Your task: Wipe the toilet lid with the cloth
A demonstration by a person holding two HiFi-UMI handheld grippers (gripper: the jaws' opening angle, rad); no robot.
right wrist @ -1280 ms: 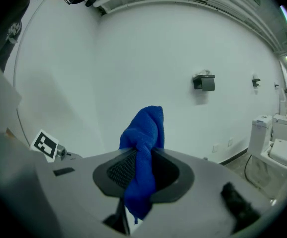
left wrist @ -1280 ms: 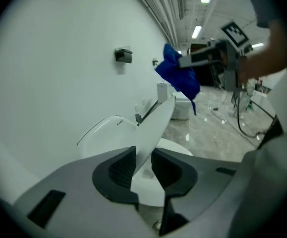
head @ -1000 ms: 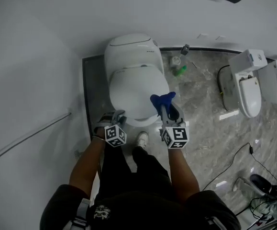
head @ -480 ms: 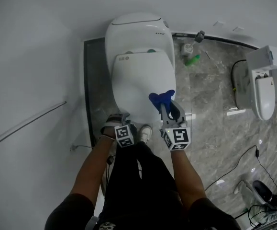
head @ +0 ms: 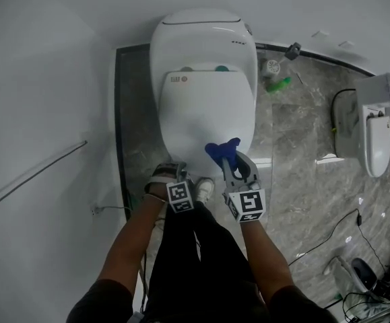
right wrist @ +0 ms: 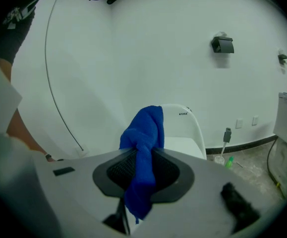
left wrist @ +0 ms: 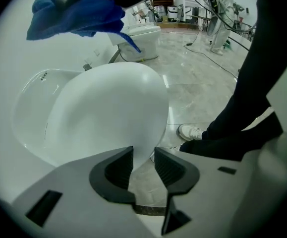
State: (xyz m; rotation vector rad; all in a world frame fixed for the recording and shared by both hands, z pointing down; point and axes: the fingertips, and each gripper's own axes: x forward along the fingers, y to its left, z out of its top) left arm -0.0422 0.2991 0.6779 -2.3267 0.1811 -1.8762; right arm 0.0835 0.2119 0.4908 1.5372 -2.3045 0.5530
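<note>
The right gripper [right wrist: 142, 171] is clamping the blue cloth [right wrist: 145, 128] in its jaws, holding it above the front of the closed toilet lid [head: 208, 110], likely to start wiping, while the left gripper [left wrist: 143, 163], jaws just opened wide with nothing between, is hovering alongside, out of the way.

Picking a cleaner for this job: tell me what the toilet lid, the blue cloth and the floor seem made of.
Toilet lid: likely hard plastic, glossy white; smooth, with soft sheen.
Cloth: soft fabric, perhaps microfibre; matte blue, bunching in limp folds.
Floor: polished stone or stone-look tile; grey veining, bright reflections, straight joints.
</note>
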